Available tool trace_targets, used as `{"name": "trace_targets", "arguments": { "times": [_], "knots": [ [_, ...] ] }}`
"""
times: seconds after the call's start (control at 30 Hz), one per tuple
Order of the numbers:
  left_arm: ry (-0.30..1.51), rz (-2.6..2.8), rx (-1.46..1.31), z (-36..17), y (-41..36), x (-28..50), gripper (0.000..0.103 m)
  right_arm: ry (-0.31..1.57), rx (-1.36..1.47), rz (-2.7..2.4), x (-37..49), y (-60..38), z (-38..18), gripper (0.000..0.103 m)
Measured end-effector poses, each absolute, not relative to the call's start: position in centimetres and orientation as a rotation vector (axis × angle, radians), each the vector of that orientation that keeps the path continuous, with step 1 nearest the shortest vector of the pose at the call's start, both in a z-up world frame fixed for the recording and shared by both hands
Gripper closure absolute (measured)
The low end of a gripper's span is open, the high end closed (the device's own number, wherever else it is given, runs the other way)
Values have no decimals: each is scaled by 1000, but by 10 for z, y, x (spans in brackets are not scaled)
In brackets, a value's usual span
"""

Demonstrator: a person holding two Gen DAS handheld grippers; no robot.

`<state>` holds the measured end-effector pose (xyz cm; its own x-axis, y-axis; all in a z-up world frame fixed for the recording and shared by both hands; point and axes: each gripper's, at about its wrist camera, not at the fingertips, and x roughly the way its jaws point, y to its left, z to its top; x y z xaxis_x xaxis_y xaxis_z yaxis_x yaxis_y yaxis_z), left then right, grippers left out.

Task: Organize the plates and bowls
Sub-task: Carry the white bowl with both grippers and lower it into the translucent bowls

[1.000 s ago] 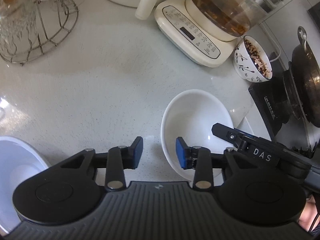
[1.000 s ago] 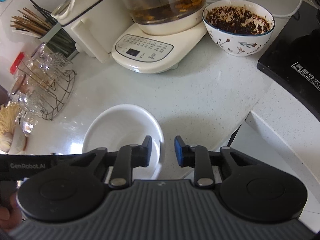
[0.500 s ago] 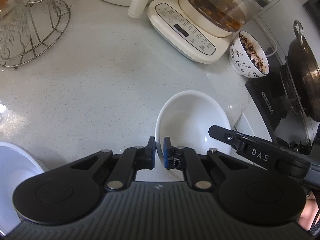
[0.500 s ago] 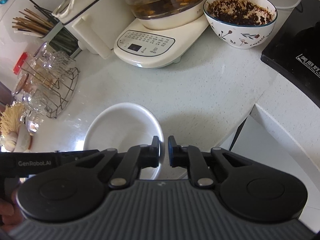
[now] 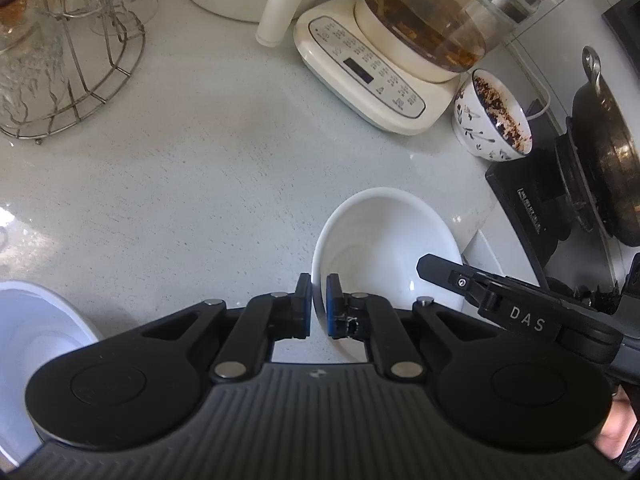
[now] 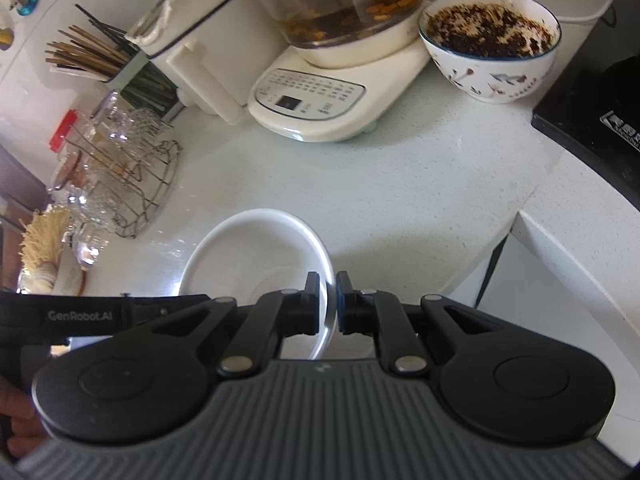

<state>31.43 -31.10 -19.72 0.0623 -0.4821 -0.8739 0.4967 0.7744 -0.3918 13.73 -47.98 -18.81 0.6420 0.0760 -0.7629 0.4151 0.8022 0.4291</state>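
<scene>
A plain white bowl (image 5: 384, 248) sits on the pale speckled counter (image 5: 200, 168) near its front edge. My left gripper (image 5: 319, 300) is shut on the bowl's left rim, one pad inside and one outside. My right gripper (image 6: 328, 300) is shut on the opposite rim of the same white bowl (image 6: 256, 256). In the left wrist view the right gripper's black body (image 5: 516, 308) reaches in over the bowl's right side. Another white dish (image 5: 36, 328) lies at the lower left, half hidden by my left gripper's body.
A cream kettle base with a glass pot (image 5: 384, 76) stands at the back, next to a patterned bowl of dark crumbs (image 5: 492, 120). A black stove with a dark wok (image 5: 600, 160) is on the right. A wire rack of glasses (image 5: 68, 52) and a chopstick holder (image 6: 120, 68) stand left.
Both grippers' jaws have come together from open onto the white bowl's rim, left on the left edge and right on the right edge. Both hands stayed nearly in place.
</scene>
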Motion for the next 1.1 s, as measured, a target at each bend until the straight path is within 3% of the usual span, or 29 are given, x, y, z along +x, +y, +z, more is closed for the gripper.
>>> {"name": "trace_targets", "arguments": {
  "times": [1.1],
  "knots": [
    [1268, -629, -63, -135, -229, 292, 95, 816, 617, -87, 129, -424, -137, 92]
  ]
}}
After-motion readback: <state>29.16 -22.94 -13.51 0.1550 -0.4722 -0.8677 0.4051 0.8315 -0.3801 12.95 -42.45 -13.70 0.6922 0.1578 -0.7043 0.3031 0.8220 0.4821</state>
